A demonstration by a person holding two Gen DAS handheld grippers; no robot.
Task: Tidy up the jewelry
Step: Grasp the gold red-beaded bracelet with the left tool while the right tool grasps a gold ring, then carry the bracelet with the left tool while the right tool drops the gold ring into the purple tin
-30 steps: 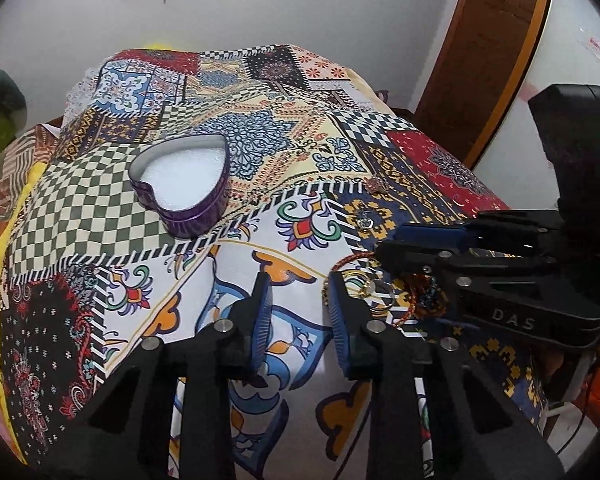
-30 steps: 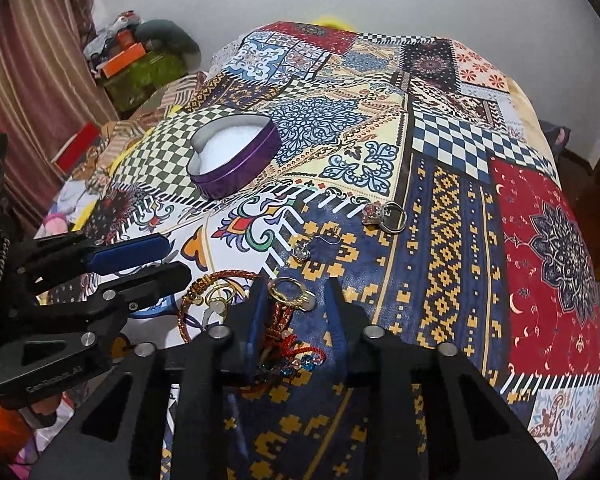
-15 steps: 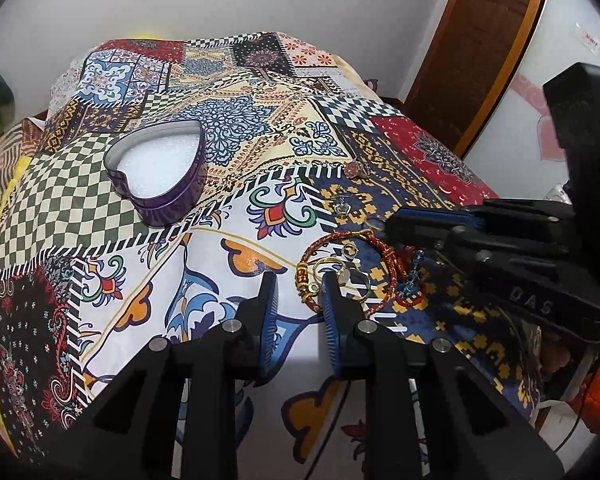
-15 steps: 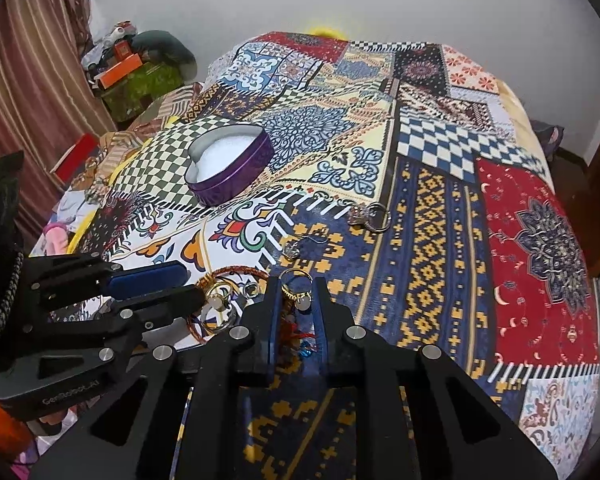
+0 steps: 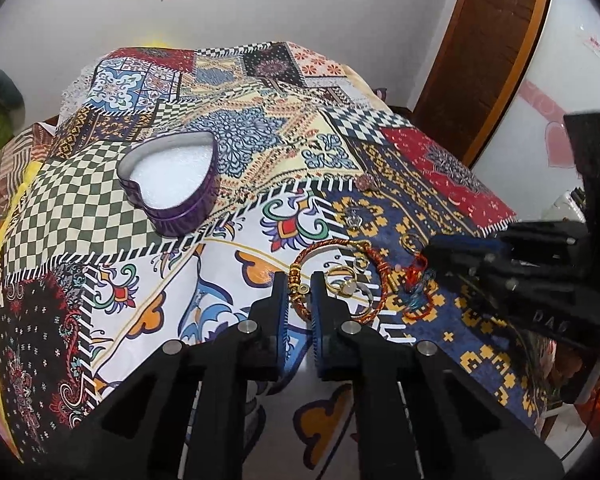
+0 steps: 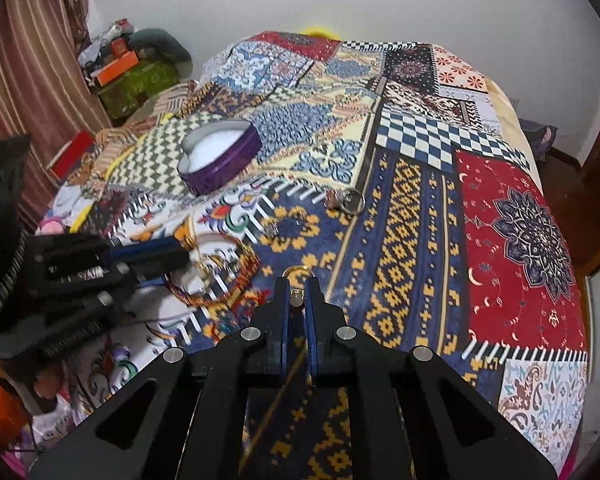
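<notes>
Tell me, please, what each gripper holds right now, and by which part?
Left gripper pinches the braided bracelet at its gold beads; right gripper pinches the gold ring by its stone.

One heart-shaped tin, one braided bracelet, two grippers, several small rings.

From your left wrist camera you can read "DAS" in pale raised letters on the black body of the right gripper, its last letter partly cut off. From your right wrist camera, the left gripper carries lettering on its black body too, but it is too blurred to read.
</notes>
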